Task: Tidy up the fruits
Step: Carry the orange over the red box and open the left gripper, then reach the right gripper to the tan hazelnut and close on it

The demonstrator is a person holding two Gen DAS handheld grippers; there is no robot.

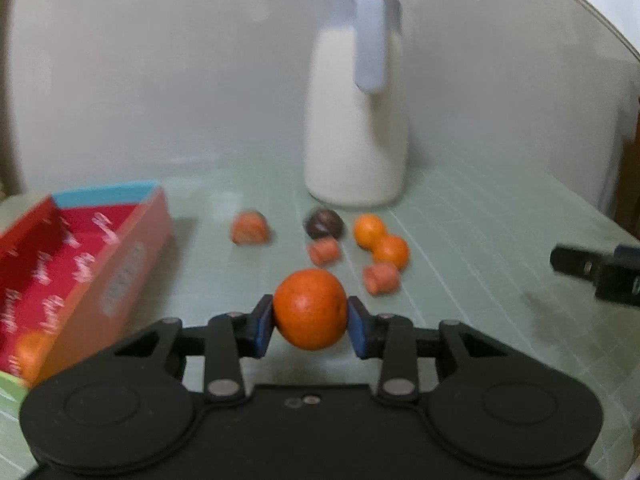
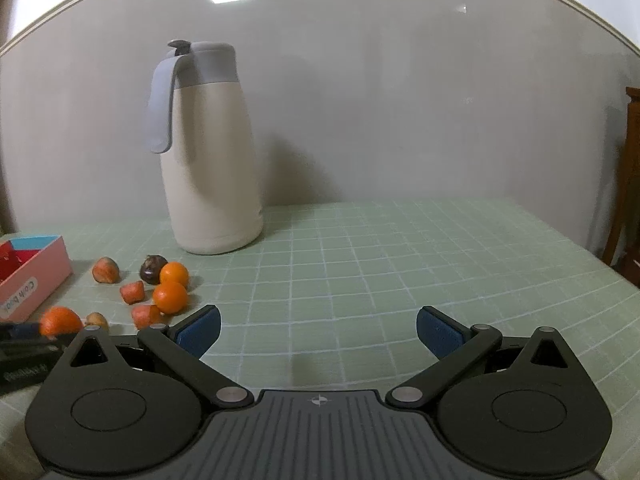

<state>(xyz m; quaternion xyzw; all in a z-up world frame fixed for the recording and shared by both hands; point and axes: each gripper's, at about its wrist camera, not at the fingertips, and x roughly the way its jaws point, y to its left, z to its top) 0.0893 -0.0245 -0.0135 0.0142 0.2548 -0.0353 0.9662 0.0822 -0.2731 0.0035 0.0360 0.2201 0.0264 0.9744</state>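
left gripper (image 1: 310, 322) jaws closed on mandarin (image 1: 310, 309), pads pressing both sides, fruit just above tabletop (image 1: 460, 220). red box (image 1: 80, 264) lay left of jaws, near. right gripper (image 2: 318, 330) jaws wide, empty, farther from box.

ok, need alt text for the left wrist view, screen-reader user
The left gripper is closed on an orange, its blue pads against both sides, over a green gridded mat. An open red box sits to the left. Beyond lie smaller oranges, reddish fruit pieces, a dark chestnut-like item and a cream jug; the picture is blurred.
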